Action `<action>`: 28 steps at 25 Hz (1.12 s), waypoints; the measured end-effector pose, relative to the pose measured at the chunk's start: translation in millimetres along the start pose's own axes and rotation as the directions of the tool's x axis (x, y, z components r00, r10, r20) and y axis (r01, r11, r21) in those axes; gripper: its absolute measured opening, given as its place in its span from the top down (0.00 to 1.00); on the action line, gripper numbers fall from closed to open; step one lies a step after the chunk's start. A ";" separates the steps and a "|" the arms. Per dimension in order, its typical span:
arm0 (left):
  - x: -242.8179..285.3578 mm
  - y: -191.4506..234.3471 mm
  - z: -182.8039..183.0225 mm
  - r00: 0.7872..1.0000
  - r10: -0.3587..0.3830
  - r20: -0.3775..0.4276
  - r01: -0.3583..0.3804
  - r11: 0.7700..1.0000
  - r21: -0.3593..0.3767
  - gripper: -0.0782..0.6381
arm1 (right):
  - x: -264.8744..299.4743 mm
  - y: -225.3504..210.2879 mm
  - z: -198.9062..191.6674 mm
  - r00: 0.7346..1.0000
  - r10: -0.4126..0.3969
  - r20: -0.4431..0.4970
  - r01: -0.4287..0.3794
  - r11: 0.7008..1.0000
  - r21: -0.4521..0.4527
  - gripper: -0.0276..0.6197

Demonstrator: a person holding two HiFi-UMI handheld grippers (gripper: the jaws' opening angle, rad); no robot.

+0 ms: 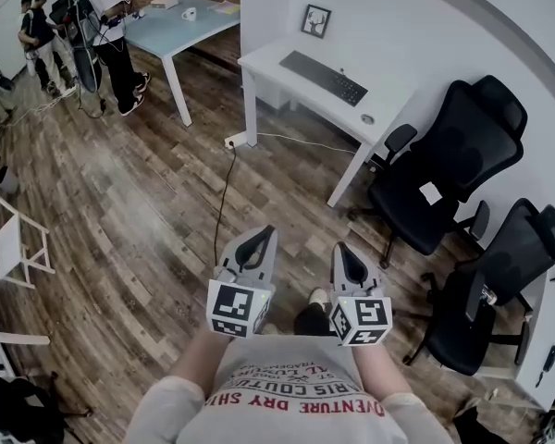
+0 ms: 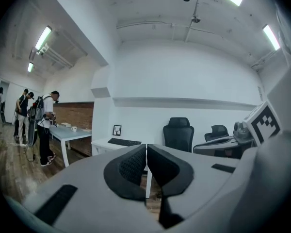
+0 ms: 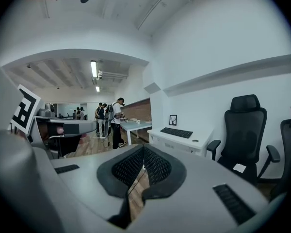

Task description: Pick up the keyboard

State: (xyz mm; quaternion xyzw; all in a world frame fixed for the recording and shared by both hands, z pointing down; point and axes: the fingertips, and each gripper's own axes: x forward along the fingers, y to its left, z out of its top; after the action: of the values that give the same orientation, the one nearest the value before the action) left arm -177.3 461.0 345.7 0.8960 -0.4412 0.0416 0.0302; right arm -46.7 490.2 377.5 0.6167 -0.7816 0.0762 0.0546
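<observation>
A black keyboard (image 1: 324, 77) lies on a white desk (image 1: 388, 91) against the wall, far ahead of me. It also shows small in the left gripper view as the keyboard (image 2: 124, 142) and in the right gripper view as the keyboard (image 3: 176, 132). My left gripper (image 1: 259, 240) and right gripper (image 1: 342, 255) are held side by side close to my body, well short of the desk. Both are shut with nothing between the jaws.
Two black office chairs (image 1: 458, 160) (image 1: 504, 280) stand right of the desk. A small round object (image 1: 367, 118) and a framed picture (image 1: 315, 20) sit on the desk. A cable (image 1: 224, 188) runs across the wood floor. People (image 1: 106, 26) stand by a blue-topped table (image 1: 180, 28) at back left.
</observation>
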 end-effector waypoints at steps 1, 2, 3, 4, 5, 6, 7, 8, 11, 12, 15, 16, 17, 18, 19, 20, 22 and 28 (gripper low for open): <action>3.1 3.6 -2.7 1.000 0.006 -0.007 -0.006 1.000 -0.004 0.85 | 4.5 -1.7 -2.0 1.000 -0.001 -0.009 0.001 1.000 0.005 0.92; 6.9 7.6 -5.5 1.000 0.013 -0.014 -0.013 1.000 -0.010 0.85 | 9.5 -4.0 -3.8 1.000 0.000 -0.017 0.000 1.000 0.009 0.92; 11.7 12.0 -8.1 1.000 0.020 -0.021 -0.020 1.000 -0.018 0.85 | 15.2 -7.2 -5.1 1.000 0.000 -0.025 0.000 1.000 0.011 0.92; 17.5 16.6 -10.6 0.999 0.028 -0.027 -0.028 0.999 -0.027 0.85 | 21.7 -11.4 -5.8 1.000 0.001 -0.031 -0.001 1.000 0.012 0.92; 24.3 21.1 -12.6 0.999 0.036 -0.033 -0.037 0.999 -0.034 0.85 | 29.0 -16.9 -5.9 0.999 0.001 -0.036 0.000 1.000 0.013 0.92; 32.3 25.4 -14.0 0.998 0.044 -0.038 -0.045 0.998 -0.038 0.85 | 37.0 -23.7 -5.4 0.999 0.000 -0.038 0.001 1.000 0.016 0.92; 41.3 29.7 -14.7 0.998 0.052 -0.044 -0.054 0.998 -0.041 0.85 | 46.0 -31.3 -4.2 0.999 -0.001 -0.038 0.002 1.000 0.020 0.92; 51.2 34.2 -14.6 0.997 0.060 -0.049 -0.062 0.997 -0.043 0.85 | 55.8 -39.0 -2.4 0.999 -0.001 -0.038 0.001 1.000 0.024 0.92; 84.8 48.2 -10.7 0.995 0.079 -0.059 -0.082 0.995 -0.050 0.85 | 89.5 -60.8 4.9 0.999 0.010 -0.040 -0.009 0.999 0.031 0.92; 97.2 52.7 -8.5 0.995 0.083 -0.061 -0.086 0.995 -0.050 0.85 | 101.4 -67.9 7.7 0.999 0.015 -0.041 -0.014 0.999 0.032 0.92; 136.2 65.3 2.0 0.994 0.095 -0.056 -0.098 0.994 -0.040 0.85 | 138.0 -90.2 19.9 0.999 0.033 -0.033 -0.032 0.999 0.032 0.92; 149.4 69.3 6.2 0.994 0.100 -0.053 -0.102 0.994 -0.036 0.85 | 150.1 -98.0 25.2 0.999 0.039 -0.029 -0.038 0.999 0.030 0.92; 162.8 73.3 10.3 0.993 0.107 -0.051 -0.108 0.994 -0.034 0.85 | 162.2 -106.1 30.5 0.999 0.045 -0.026 -0.045 0.999 0.027 0.92; 176.3 76.9 14.2 0.992 0.114 -0.049 -0.115 0.993 -0.032 0.85 | 173.9 -114.6 35.6 0.998 0.052 -0.022 -0.052 0.998 0.026 0.92; 189.6 79.8 17.9 0.992 0.120 -0.047 -0.121 0.992 -0.032 0.85 | 185.0 -123.2 40.1 0.998 0.059 -0.020 -0.059 0.998 0.026 0.92; 202.6 82.1 21.3 0.991 0.125 -0.046 -0.127 0.991 -0.031 0.85 | 195.4 -132.0 44.0 0.998 0.066 -0.019 -0.065 0.998 0.025 0.92; 226.2 85.7 27.1 0.990 0.134 -0.041 -0.135 0.990 -0.029 0.85 | 214.3 -149.1 50.7 0.997 0.075 -0.017 -0.074 0.997 0.025 0.92; 285.8 98.9 29.3 0.985 0.162 -0.057 -0.165 0.986 -0.040 0.85 | 262.7 -197.0 61.4 0.996 0.083 -0.016 -0.083 0.996 0.037 0.92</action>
State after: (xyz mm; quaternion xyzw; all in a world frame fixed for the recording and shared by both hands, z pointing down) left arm -80.8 172.9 347.2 0.8544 -0.5131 0.0582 0.0584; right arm 84.1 182.8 374.4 0.5840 -0.8045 0.0982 0.0470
